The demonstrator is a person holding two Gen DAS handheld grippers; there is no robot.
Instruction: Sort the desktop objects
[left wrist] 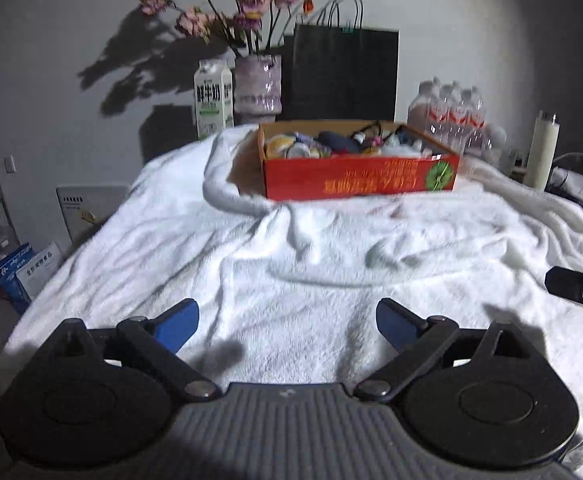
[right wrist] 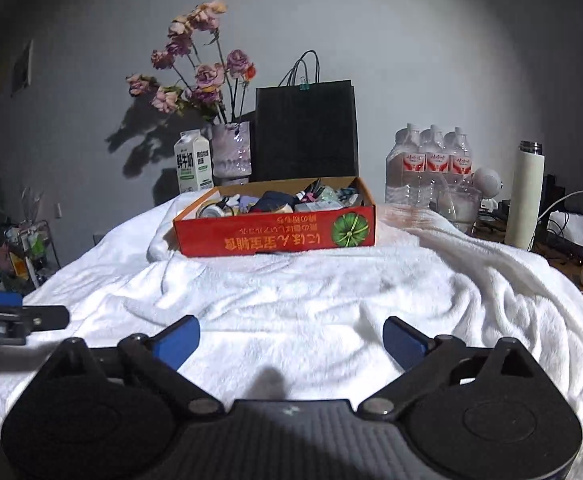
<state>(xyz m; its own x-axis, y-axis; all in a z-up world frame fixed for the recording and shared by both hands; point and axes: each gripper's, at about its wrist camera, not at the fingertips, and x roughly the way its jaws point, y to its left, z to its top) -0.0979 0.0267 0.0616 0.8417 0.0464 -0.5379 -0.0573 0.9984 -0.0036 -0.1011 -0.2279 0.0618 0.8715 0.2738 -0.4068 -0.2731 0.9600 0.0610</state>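
Observation:
A red cardboard box full of several small mixed items stands at the far side of a table covered by a white towel. It also shows in the right wrist view. My left gripper is open and empty, low over the towel, well short of the box. My right gripper is open and empty too, near the towel's front. The right gripper's tip shows at the left wrist view's right edge; the left gripper's tip shows at the right wrist view's left edge.
Behind the box stand a milk carton, a vase of dried flowers and a black paper bag. A pack of water bottles, a white flask and cables lie to the right. Clutter stands on the floor at left.

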